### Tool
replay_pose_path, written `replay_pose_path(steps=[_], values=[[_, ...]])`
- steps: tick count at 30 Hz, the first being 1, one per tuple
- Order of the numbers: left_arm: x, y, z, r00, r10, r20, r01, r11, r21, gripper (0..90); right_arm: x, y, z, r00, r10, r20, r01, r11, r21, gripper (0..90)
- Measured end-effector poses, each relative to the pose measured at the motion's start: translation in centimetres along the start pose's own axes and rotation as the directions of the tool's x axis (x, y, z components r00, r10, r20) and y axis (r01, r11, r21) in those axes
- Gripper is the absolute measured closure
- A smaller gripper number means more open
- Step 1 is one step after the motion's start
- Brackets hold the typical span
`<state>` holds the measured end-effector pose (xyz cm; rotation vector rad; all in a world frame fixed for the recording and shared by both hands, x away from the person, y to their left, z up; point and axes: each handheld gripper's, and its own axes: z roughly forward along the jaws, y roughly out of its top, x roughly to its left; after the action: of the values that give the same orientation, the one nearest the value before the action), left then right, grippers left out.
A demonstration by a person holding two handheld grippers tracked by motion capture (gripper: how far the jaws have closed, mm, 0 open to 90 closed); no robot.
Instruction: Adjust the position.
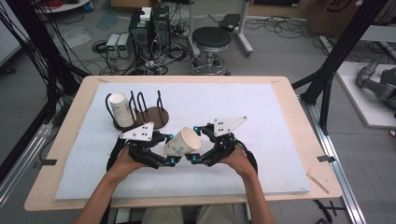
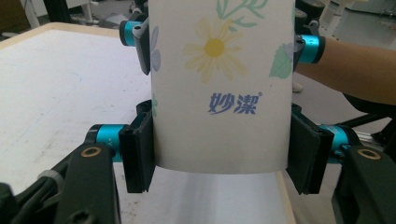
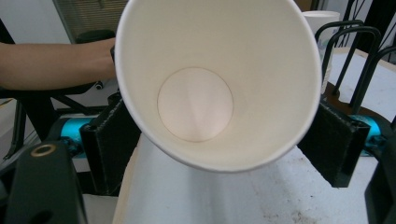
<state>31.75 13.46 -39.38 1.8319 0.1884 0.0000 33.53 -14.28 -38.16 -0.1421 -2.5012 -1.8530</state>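
White padding (image 1: 261, 116) covers the wooden table, and from above we see a paper cup (image 1: 183, 142) held over it, just in front of the wire rack (image 1: 147, 109) where a second cup (image 1: 121, 108) stands. Our left gripper (image 1: 164, 154) and right gripper (image 1: 198, 148) meet at the held cup. Looking along the left gripper (image 2: 219, 154), we read the daisy print and blue lettering on the cup (image 2: 219, 93), jaws pinching its base end. Looking along the right gripper (image 3: 219, 154), we look into the cup's (image 3: 210, 70) bare inside, jaws flanking its rim; whether they press we cannot tell.
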Motion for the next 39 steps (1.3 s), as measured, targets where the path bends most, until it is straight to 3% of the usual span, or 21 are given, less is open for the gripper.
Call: replay_pose_path(steps=[14,27,30,39], values=[[0.0,-0.4,0.9,0.9999,0.007,0.011,-0.006,0.9993,-0.037,36.2,0.0,0.1,0.2,0.9999,-0.002,-0.016,0.001,0.9998,-0.020,18.7],[-0.3,-0.4,1.4,0.9994,0.021,0.026,-0.020,0.9991,-0.037,36.3,0.1,0.2,0.3,0.9995,0.002,-0.032,-0.003,0.9993,-0.037,19.0],[-0.2,-0.4,1.4,0.9993,0.023,0.030,-0.022,0.9990,-0.039,36.3,0.1,0.2,0.2,0.9993,-0.004,-0.038,0.002,0.9989,-0.048,23.5],[-0.3,-0.3,1.3,0.9993,0.023,0.031,-0.022,0.9991,-0.035,36.5,0.2,0.2,0.2,0.9988,-0.006,-0.048,0.003,0.9983,-0.057,25.5]])
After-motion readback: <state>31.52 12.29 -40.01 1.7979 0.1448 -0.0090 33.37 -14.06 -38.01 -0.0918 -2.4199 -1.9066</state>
